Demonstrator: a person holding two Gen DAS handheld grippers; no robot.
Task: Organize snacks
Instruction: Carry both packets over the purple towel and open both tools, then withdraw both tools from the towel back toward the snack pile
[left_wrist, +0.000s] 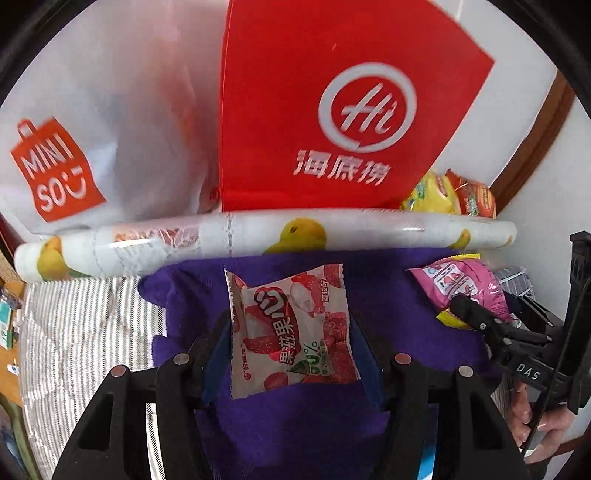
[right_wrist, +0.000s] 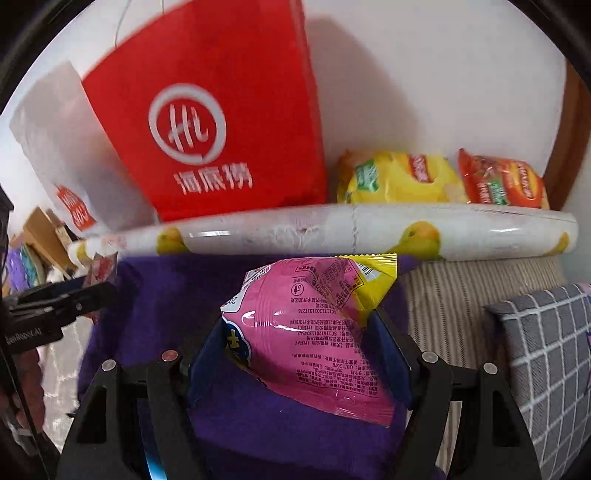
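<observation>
Plainly, the left tool (left_wrist: 291, 332) is clamped on a strawberry-print white snack packet (left_wrist: 291, 328), and the right tool (right_wrist: 299, 347) on a pink snack bag (right_wrist: 314, 339) (yellow at its top corner). Both hang over a purple cloth (left_wrist: 388, 295). Beyond lies a lemon-print roll (left_wrist: 258, 236), then a red bag (left_wrist: 332, 110) and a white bag (left_wrist: 92, 129).

The cloth (left_wrist: 288, 424) is purple. One snack (left_wrist: 291, 328) is white with red fruit, another (right_wrist: 314, 343) pink and yellow. The bag (left_wrist: 332, 110) is red; the pillow (right_wrist: 546, 354) grey with white checks.
</observation>
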